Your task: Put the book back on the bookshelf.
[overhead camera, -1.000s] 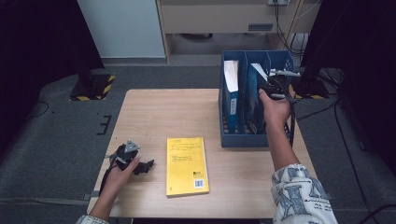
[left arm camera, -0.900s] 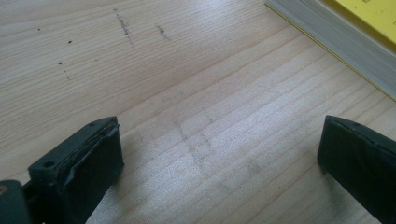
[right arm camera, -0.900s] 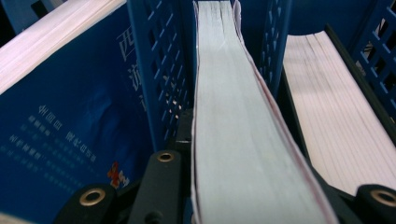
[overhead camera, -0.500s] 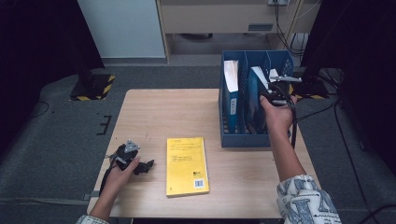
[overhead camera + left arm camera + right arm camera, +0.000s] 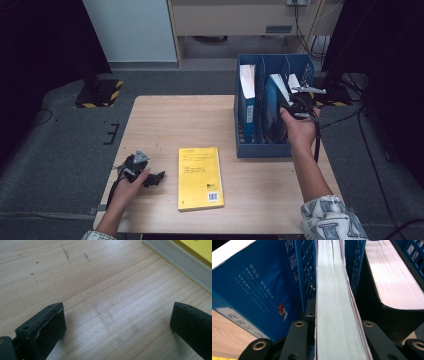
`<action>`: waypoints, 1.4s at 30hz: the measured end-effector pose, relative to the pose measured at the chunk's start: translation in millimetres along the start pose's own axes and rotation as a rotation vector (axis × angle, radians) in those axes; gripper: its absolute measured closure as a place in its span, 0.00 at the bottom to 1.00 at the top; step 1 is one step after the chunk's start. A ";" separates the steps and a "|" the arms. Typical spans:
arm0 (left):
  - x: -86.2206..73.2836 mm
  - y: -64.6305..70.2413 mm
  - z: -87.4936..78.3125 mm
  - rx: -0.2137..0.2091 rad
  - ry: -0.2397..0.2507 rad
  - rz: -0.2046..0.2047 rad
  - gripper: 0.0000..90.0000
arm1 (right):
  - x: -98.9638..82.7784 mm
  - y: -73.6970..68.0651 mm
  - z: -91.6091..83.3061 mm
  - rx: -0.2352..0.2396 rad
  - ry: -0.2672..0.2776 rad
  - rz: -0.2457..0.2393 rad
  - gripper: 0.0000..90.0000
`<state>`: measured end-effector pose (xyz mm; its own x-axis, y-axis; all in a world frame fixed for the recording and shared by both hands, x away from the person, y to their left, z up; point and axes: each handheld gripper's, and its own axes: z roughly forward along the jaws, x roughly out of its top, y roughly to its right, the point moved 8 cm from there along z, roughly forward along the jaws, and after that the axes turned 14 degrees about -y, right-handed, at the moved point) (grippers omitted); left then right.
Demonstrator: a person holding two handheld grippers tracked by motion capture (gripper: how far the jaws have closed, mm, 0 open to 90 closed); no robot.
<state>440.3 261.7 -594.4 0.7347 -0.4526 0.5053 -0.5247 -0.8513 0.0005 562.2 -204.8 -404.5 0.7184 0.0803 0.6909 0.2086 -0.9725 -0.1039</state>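
Right gripper view has the book [image 5: 337,305] clamped edge-on between the right gripper's [image 5: 335,332] fingers, so you're staring straight down its pale page block, with a thin reddish cover line running along one side. It sits inside the blue file rack [image 5: 305,272], one perforated divider just beside the left finger. Past that divider is another blue book [image 5: 254,282] with white lettering, and off the right finger there's a third one [image 5: 392,277] leaning with its pages up.

From the high view the right gripper [image 5: 298,104] is over the rack [image 5: 262,150], reaching into the middle slot.

Handling-wise, I'd guess it's a thick paperback: decent weight, stiff enough across the closed block but floppy if you grab just a cover. Glossy covers can slip, so pinching across the full thickness near the edge like this looks right. Pages may fan or snag on the dividers if it tilts.

Left gripper [image 5: 145,172] is resting on the tabletop [image 5: 175,120], fingers [image 5: 42,327] spread wide with nothing but bare wood between them. A yellow book [image 5: 200,177] lies flat just beside the right-hand finger there.
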 end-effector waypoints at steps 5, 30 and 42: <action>0.0 0.0 0.0 0.000 0.000 0.000 0.00 | 1.3 -2.8 -1.6 0.019 0.000 -0.004 0.77; 0.4 0.6 0.1 -0.001 -0.001 0.006 0.00 | 23.2 -9.2 -5.3 0.029 -0.045 -0.029 0.70; 0.5 0.9 0.2 -0.002 -0.001 0.007 0.00 | 23.2 -12.9 -4.2 0.019 -0.056 -0.053 0.80</action>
<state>440.3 260.7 -594.3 0.7312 -0.4590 0.5046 -0.5307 -0.8475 -0.0018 573.3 -191.3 -384.2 0.7422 0.1440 0.6546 0.2590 -0.9624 -0.0820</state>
